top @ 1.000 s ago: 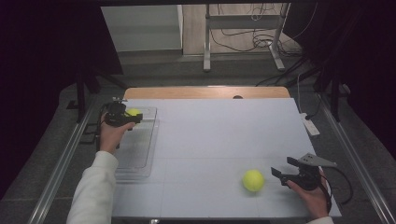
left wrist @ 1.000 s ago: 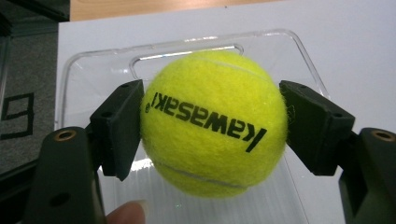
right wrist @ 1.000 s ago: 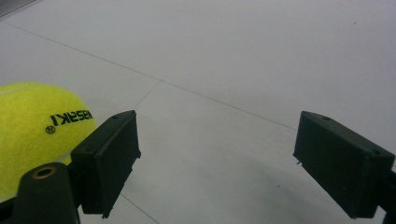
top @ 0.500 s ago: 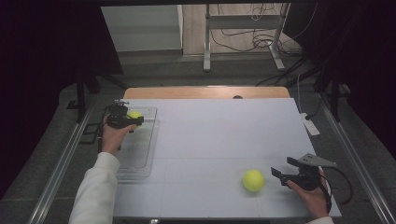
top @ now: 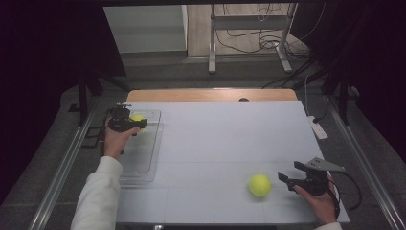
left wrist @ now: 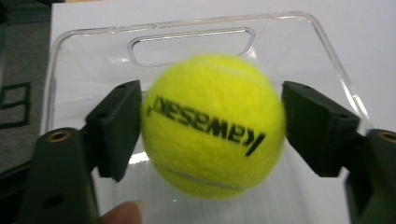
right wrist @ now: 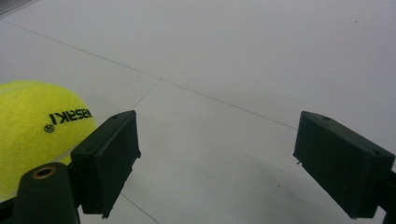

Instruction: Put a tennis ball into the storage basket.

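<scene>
The tennis ball (left wrist: 212,126) is sitting between the left tongs (left wrist: 212,133), just opening off it above the clear tray (left wrist: 327,51), while the right tongs (top: 291,173) are gaping empty beside the second ball (top: 259,185).

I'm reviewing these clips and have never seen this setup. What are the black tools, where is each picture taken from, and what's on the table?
A person holds a handheld two-jaw gripper in each hand. One camera looks down from above; one rides on each gripper.

The left gripper hangs over a clear plastic tray. Its jaws have just been opening around a yellow tennis ball, with a gap showing on one side.

The right gripper is open and empty, beside a second tennis ball on the white table.
</scene>
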A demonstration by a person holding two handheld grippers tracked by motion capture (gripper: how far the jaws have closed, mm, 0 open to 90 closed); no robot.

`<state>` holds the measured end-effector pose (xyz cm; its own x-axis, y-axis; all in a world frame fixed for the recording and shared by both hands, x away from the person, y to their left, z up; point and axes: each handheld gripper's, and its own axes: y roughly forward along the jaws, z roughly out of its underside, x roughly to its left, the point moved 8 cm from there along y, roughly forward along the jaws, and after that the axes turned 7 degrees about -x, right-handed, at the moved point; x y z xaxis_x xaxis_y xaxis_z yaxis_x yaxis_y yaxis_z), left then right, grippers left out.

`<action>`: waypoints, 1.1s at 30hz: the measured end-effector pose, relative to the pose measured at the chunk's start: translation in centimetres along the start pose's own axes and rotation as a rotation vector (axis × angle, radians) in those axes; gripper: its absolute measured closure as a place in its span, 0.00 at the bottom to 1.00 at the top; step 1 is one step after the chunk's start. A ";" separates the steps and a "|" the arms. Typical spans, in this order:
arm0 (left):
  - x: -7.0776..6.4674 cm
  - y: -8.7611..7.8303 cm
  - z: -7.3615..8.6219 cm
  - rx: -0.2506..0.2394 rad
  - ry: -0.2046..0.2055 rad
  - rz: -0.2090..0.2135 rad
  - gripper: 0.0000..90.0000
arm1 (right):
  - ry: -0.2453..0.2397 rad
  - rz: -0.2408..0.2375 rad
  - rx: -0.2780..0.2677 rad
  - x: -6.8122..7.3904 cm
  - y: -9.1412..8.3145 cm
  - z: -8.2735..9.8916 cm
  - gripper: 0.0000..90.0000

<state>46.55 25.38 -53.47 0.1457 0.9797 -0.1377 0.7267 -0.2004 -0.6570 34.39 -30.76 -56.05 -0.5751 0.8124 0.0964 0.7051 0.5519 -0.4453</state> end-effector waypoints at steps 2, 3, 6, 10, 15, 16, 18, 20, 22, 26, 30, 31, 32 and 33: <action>-0.1 -0.1 -0.1 -0.010 -0.003 0.003 0.20 | 0.000 0.000 0.000 0.0 0.0 0.0 0.16; -0.1 -0.3 -0.3 -0.023 -0.003 0.006 0.19 | 0.000 0.000 0.000 0.0 0.0 0.0 0.16; -0.3 -0.6 -0.5 -0.041 -0.006 0.018 0.17 | 0.000 0.000 0.000 0.0 0.0 0.0 0.16; -0.5 -1.0 -0.7 -0.054 -0.001 0.037 0.17 | -0.001 0.000 -0.001 0.0 0.0 0.0 0.16; -0.9 -1.5 -0.8 -0.067 0.002 0.063 0.16 | 0.000 0.000 -0.001 0.0 0.0 0.0 0.16; -1.0 -1.7 -0.9 -0.072 0.006 0.070 0.16 | 0.000 0.000 -0.001 0.0 0.0 0.0 0.16; -1.4 -2.0 -1.0 -0.084 0.009 0.083 0.16 | 0.000 0.000 -0.001 0.0 0.0 0.0 0.16; -1.7 -2.4 -1.2 -0.096 0.013 0.098 0.16 | 0.000 0.000 -0.004 0.0 0.0 -0.1 0.16; -2.1 -2.7 -1.3 -0.104 0.009 0.110 0.16 | 0.001 0.001 -0.003 0.0 0.0 -0.1 0.16; -2.7 -3.4 -1.4 -0.120 0.022 0.129 0.16 | 0.007 -0.001 -0.005 -0.1 0.1 -0.1 0.16; -3.7 -4.3 -1.4 -0.141 0.036 0.165 0.17 | 0.007 -0.002 -0.004 0.0 0.2 -0.2 0.16; -3.8 -4.4 -1.4 -0.145 0.038 0.169 0.17 | 0.005 -0.002 -0.003 0.0 0.2 -0.2 0.16; -3.9 -4.5 -1.3 -0.146 0.041 0.173 0.17 | 0.007 -0.002 -0.004 0.1 0.2 -0.2 0.16; -4.0 -4.7 -1.3 -0.148 0.043 0.179 0.17 | 0.009 -0.005 -0.007 0.1 0.2 -0.2 0.16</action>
<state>43.41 22.44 -48.93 0.3068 0.9286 -0.2087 0.7771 -0.3710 -0.5084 34.51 -30.54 -55.95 -0.5750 0.8112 0.1065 0.7051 0.5574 -0.4384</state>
